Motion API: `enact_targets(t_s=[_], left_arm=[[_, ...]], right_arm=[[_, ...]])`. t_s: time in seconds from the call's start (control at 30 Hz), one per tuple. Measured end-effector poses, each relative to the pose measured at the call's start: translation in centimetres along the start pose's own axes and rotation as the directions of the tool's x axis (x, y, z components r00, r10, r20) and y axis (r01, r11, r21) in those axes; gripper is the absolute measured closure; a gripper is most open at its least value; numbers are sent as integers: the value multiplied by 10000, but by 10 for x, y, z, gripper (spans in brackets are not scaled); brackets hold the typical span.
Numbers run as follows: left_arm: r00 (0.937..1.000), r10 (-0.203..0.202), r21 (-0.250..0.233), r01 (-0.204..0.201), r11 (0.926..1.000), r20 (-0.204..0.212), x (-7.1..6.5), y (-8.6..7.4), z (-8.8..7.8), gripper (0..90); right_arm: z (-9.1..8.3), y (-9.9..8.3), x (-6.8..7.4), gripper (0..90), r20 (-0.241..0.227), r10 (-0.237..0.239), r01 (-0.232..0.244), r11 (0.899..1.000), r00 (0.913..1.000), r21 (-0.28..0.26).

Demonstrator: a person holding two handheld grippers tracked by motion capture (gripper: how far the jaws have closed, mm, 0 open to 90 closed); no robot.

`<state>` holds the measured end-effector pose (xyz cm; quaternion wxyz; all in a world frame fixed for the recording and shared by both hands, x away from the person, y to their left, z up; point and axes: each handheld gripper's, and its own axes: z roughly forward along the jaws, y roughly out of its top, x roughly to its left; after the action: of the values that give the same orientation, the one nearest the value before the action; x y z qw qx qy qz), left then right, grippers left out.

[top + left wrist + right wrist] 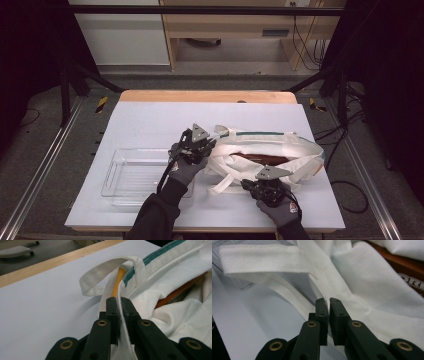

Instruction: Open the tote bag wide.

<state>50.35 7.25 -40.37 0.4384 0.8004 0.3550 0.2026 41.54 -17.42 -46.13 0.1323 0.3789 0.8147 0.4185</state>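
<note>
A white tote bag (280,150) with a green stripe lies on its side on the table, mouth gaping, with a reddish-brown item (262,159) inside. My left gripper (199,144) is at the bag's left end, shut on the rim's white fabric (125,340), which runs up between its jaws (118,300). Beyond them are a strap loop (105,270), a yellow-orange piece (117,282) and the brown item (180,291). My right gripper (266,184) is at the near rim, jaws (328,301) nearly together on the bag's seamed edge (322,290); the brown item (409,267) lies beyond it.
A clear plastic tray (125,175) sits on the white table top (150,120) left of the bag, under my left forearm. Loose bag straps (225,185) trail toward the front edge. A wooden strip (207,96) borders the far edge, and cables lie on the floor at the right.
</note>
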Motion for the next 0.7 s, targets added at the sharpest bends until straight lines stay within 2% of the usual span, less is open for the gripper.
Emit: enact_targets(t_s=[0.07,0.17,0.33,0.43,0.47,0.5,0.53,0.63,0.7], left_arm=[[10000,36,72,-36,10000,55,0,-1,0,806],[9996,143,157,-147,9998,224,-1,-1,-1,733],[9969,259,-168,-247,9996,741,-1,15,-9,586],[9965,467,-332,-445,9985,690,-2,23,-11,531],[9962,564,-353,-541,9979,662,-3,27,-12,531],[9957,588,-320,-566,9979,718,-3,35,-10,510],[9957,588,-320,-566,9979,718,-3,35,-10,511],[9951,564,-93,-558,9984,812,-3,43,3,516],[9939,752,179,-768,9969,811,-3,44,11,522]], right_arm=[[4,-1,0,827,41,44,-45,9998,10000,209],[4,0,1,783,34,-61,60,9998,10000,212],[-12,7,1,657,5,56,-56,9974,10000,-713],[-25,17,-2,611,334,-24,69,9908,9994,-1351],[-25,17,-2,611,334,-24,69,9908,9994,-1351],[-33,26,-5,586,554,33,61,9855,9985,-1696],[-34,30,-7,574,747,-8,146,9829,9972,-1833],[-32,41,-13,532,1151,47,182,9803,9933,-1969],[-25,46,-16,513,1345,62,197,9814,9909,-1909]])
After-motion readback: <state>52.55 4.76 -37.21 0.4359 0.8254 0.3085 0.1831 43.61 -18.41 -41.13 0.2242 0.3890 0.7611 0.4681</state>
